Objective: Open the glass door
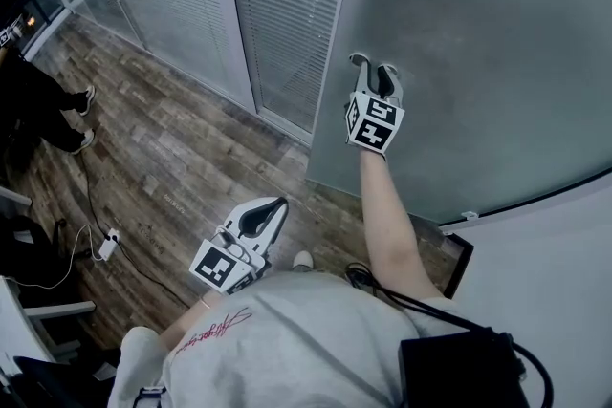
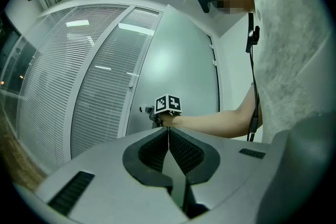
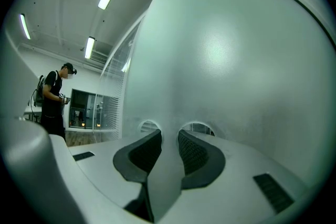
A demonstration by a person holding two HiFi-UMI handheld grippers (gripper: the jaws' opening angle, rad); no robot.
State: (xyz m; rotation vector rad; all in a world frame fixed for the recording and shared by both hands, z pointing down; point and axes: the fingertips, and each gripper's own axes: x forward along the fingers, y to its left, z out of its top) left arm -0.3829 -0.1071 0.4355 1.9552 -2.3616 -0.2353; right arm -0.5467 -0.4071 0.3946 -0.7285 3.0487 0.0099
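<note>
Right gripper [image 1: 373,68], jaws apart and empty, meets the frosted glass door [image 1: 478,43], which we judge partly open; left gripper [image 1: 272,209], closed, sits well back from it.

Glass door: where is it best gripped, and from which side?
Probably the small fitting at the glass door's free vertical edge, approached from this room side: the frosted face is flat, offering jaws nothing. The right hand-held gripper, open, appears only to touch that face.
</note>
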